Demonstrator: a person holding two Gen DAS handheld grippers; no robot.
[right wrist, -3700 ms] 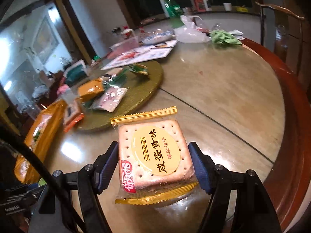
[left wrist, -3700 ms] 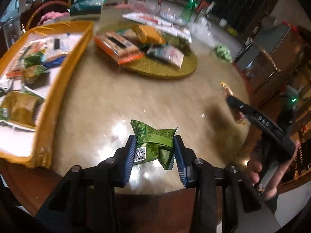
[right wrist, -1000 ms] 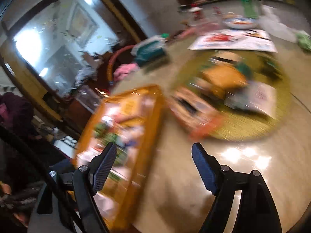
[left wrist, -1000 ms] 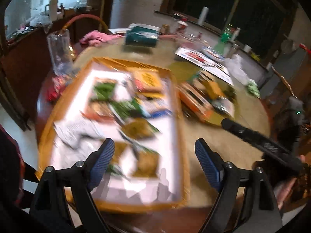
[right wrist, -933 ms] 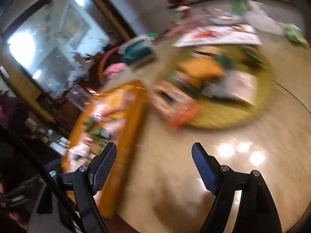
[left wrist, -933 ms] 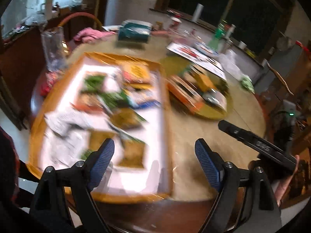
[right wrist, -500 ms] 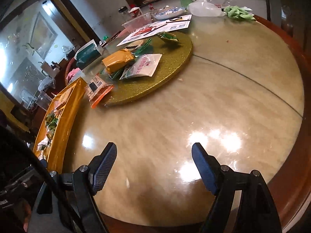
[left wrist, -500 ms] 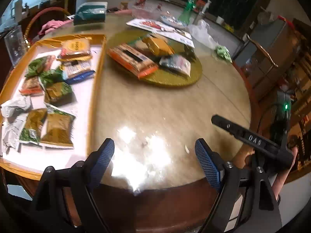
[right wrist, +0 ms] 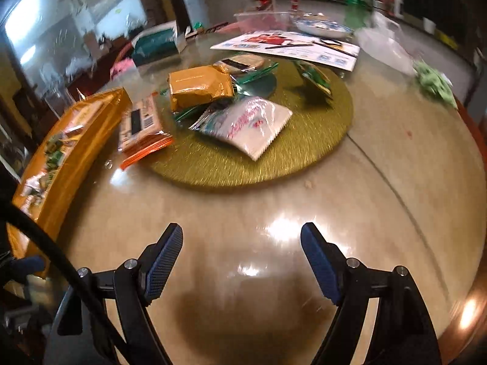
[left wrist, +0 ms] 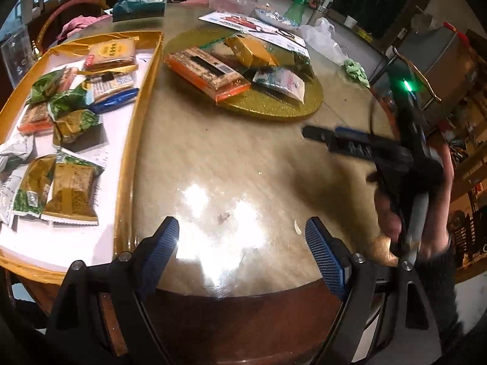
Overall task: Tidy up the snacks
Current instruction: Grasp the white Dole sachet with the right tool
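A gold tray (left wrist: 138,112) on the left holds several wrapped snacks, among them a yellow cracker pack (left wrist: 111,53) and green packets (left wrist: 71,120). A round gold mat (left wrist: 274,106) holds an orange pack (left wrist: 207,71), a yellow bag (left wrist: 251,51) and a white sachet (left wrist: 281,80). My left gripper (left wrist: 242,240) is open and empty above the table's near edge. My right gripper (right wrist: 242,254) is open and empty, short of the mat (right wrist: 304,152); the white sachet (right wrist: 252,124), yellow bag (right wrist: 199,88) and orange pack (right wrist: 141,124) lie ahead. The tray (right wrist: 65,158) is at its left.
The round glossy table (left wrist: 243,158) has a dark wooden rim. At the back lie a printed leaflet (right wrist: 286,45), a teal box (right wrist: 155,44), a plastic bag (right wrist: 385,47), a green bottle (left wrist: 299,3) and a green cloth (right wrist: 433,83). A chair (left wrist: 411,67) stands at the right.
Both grippers held snacks earlier and are now open and empty. Over the last second both swung from above the tray back over the table; the right gripper has moved in closer to the mat.
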